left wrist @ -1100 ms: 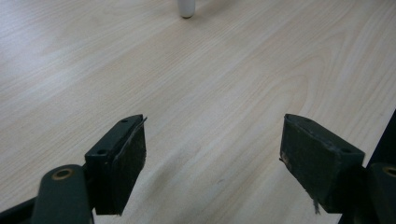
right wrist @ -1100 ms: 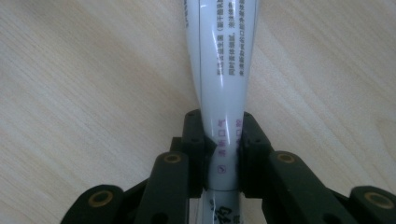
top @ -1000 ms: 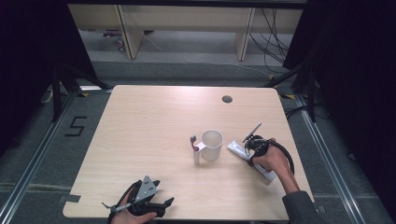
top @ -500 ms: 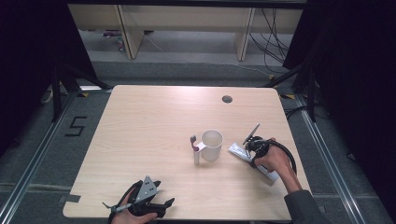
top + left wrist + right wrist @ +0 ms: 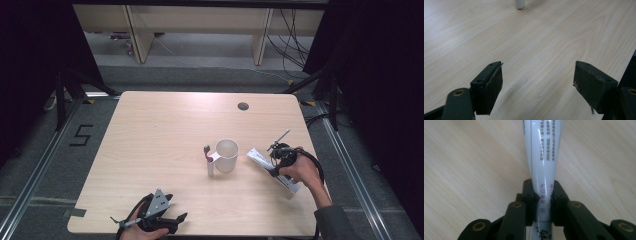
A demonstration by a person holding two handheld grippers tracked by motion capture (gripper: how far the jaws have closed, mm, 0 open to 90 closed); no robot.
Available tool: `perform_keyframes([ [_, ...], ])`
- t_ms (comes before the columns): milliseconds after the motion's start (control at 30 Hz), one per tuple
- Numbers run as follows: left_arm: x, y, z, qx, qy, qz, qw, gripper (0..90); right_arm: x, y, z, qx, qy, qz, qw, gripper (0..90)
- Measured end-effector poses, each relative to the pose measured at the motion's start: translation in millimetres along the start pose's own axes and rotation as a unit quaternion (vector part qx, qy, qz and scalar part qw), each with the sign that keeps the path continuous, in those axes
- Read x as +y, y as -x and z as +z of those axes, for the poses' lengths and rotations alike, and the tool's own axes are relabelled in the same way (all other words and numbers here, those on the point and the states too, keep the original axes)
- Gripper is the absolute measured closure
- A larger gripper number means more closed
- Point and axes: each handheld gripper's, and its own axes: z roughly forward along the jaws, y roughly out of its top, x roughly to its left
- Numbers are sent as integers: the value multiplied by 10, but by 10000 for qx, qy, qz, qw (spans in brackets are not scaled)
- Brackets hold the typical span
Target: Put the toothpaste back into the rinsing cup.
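A white tube with printed text (image 5: 542, 157) lies on the wooden table (image 5: 165, 135), and my right gripper (image 5: 543, 202) is shut on its lower part. From above, the tube (image 5: 259, 158) points toward a white mug (image 5: 227, 155) at the table's middle, with the right gripper (image 5: 278, 159) over it, right of the mug. A white upright stick with a purple top (image 5: 209, 162) stands against the mug's left side. My left gripper (image 5: 176, 219) rests near the front edge, and its jaws (image 5: 537, 85) are open over bare wood.
A round cable hole (image 5: 243, 106) sits near the far right of the table. The base of a white object (image 5: 520, 3) shows at the top of the left gripper view. Dark floor and metal rails surround the table.
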Motion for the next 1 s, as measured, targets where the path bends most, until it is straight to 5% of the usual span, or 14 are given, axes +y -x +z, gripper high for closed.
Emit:
perform_keyframes([
  [233, 1, 2, -2, -5, 8, -3, 10000, 232, -57, 88, -198, 65, 770, 358, 9964, 776],
  [467, -1, 0, 0, 12, 7, -7, 10000, 233, -78, 133, -323, 91, 1546, 552, 9864, 777],
  [667, -1, 1, 2, 18, 4, -6, 10000, 233, -69, 149, -409, 206, 2260, 490, 9727, 777],
  [700, -2, 1, 4, 23, 16, -12, 10000, 233, -60, 148, -402, 180, 2451, 474, 9682, 777],
  [733, -2, 2, 2, 4, 9, -19, 10000, 233, -53, 139, -437, 243, 2413, 521, 9688, 777],
  [767, -2, 3, 3, 3, 10, -19, 10000, 233, -43, 107, -437, 313, 2559, 664, 9639, 777],
  [800, -2, 3, 4, -3, 10, -17, 10000, 233, -33, 101, -475, 403, 2512, 641, 9650, 777],
  [833, -5, 2, 11, -16, 41, -16, 10000, 233, -24, 92, -484, 421, 2603, 631, 9625, 777],
  [867, -5, 3, 12, -16, 39, -17, 10000, 233, -6, 80, -482, 374, 2798, 648, 9571, 777],
  [900, -5, 4, 13, -18, 38, -23, 10000, 233, 7, 79, -511, 353, 2814, 597, 9571, 777],
  [1000, -3, 3, 11, -18, 31, -2, 10000, 233, 71, 31, -527, 461, 3153, 595, 9460, 777],
])
